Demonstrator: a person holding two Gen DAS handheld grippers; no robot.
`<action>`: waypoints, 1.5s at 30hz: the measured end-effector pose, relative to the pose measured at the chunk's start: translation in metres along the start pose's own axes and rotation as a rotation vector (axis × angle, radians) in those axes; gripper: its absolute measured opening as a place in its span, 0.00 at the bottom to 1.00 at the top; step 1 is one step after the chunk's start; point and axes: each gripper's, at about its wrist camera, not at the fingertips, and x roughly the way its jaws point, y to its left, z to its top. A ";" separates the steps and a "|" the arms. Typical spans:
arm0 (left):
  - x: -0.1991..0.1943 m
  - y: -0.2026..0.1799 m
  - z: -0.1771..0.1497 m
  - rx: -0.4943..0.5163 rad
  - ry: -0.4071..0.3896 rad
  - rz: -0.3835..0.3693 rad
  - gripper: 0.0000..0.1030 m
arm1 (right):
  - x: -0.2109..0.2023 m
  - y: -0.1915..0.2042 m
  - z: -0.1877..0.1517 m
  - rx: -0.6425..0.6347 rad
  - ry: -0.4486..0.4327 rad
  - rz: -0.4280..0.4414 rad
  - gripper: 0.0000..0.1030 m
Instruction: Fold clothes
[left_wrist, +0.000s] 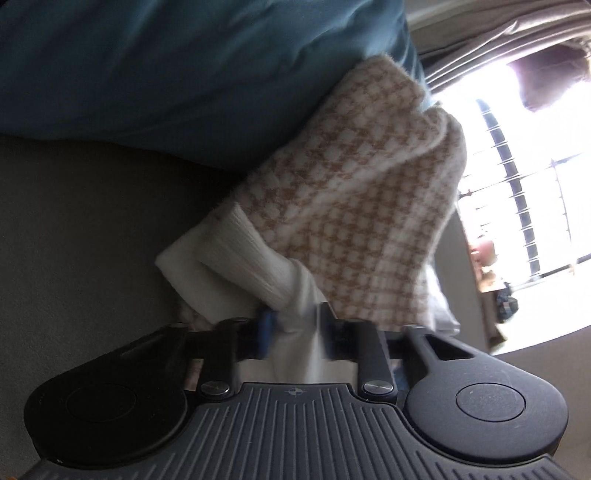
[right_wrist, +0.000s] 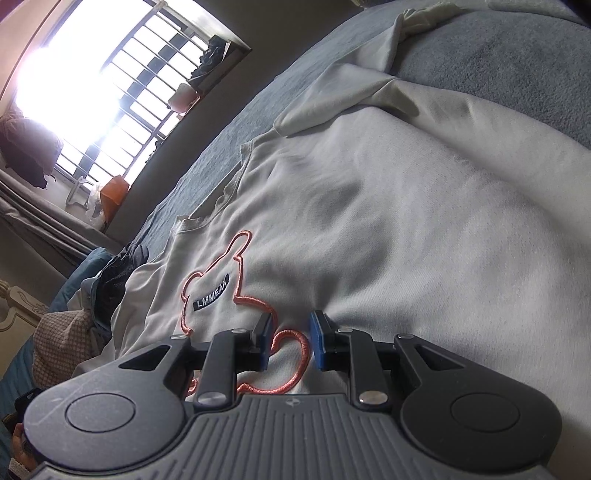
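Observation:
In the left wrist view a fluffy beige-and-white checked garment (left_wrist: 351, 192) with a white ribbed cuff (left_wrist: 251, 266) hangs in front of the camera. My left gripper (left_wrist: 295, 328) is shut on white cloth at the garment's lower end, and the fabric fills the gap between the pads. In the right wrist view a white sweatshirt (right_wrist: 406, 221) lies spread on the bed, with a pink bear outline (right_wrist: 221, 280) and a small black label. My right gripper (right_wrist: 291, 343) rests low over its chest, jaws a little apart, nothing pinched. One sleeve (right_wrist: 351, 96) lies folded across the top.
A teal duvet (left_wrist: 166, 66) bulges behind the checked garment, above a grey sheet (left_wrist: 74, 240). The sweatshirt lies on a grey bedcover (right_wrist: 498, 55). A barred window (right_wrist: 110, 85) glares at the left, with an orange bag (right_wrist: 114, 192) on its sill. Dark clothing (right_wrist: 114, 280) is heaped at the sweatshirt's left edge.

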 end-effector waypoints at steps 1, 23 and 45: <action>-0.003 -0.002 0.001 0.015 -0.007 0.004 0.09 | 0.000 0.000 0.000 0.001 -0.002 -0.001 0.22; -0.080 0.087 -0.005 0.364 -0.014 -0.020 0.07 | 0.001 -0.001 -0.002 0.028 -0.009 -0.001 0.22; -0.065 0.030 0.013 0.582 0.051 0.112 0.41 | 0.003 0.000 -0.003 0.044 -0.021 -0.013 0.23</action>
